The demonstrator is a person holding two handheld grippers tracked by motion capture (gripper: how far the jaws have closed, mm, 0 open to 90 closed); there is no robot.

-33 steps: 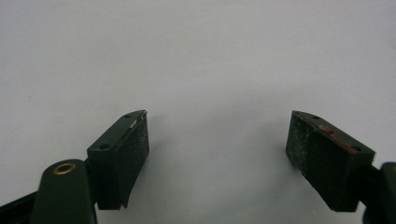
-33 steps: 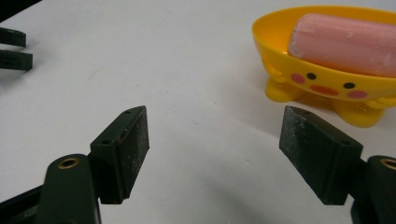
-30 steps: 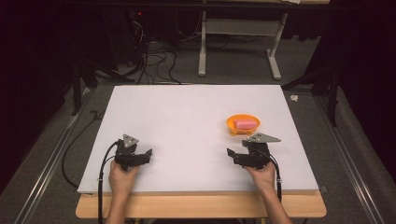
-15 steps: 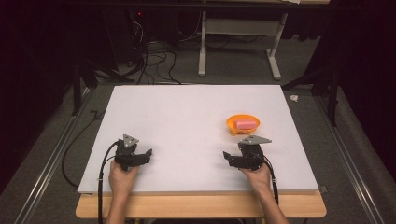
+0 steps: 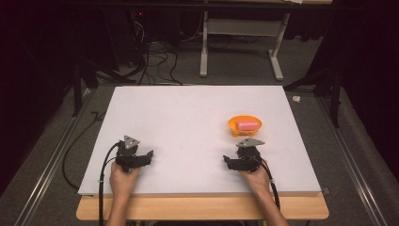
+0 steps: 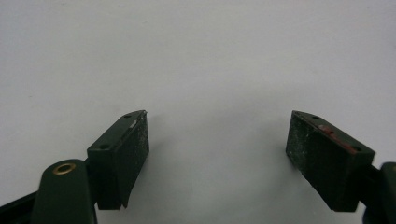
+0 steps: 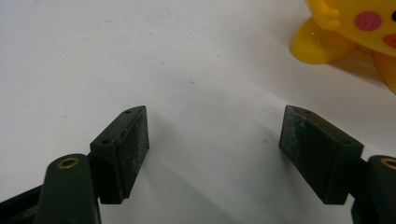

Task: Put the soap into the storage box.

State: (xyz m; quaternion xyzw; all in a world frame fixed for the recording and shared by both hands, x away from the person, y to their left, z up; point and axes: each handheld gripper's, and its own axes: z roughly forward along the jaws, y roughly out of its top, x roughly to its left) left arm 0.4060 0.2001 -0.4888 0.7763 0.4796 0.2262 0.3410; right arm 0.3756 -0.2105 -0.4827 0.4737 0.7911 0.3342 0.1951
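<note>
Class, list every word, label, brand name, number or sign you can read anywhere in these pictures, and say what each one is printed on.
None: no readable text stands anywhere.
Orange bowl, with a pink block in it: no lettering; the right gripper view shows a pink cheek spot on its yellow side, a painted mark, not writing.
White table: blank.
Left gripper and right gripper: black pads, no markings.
Background equipment: too dark and small to read.
</note>
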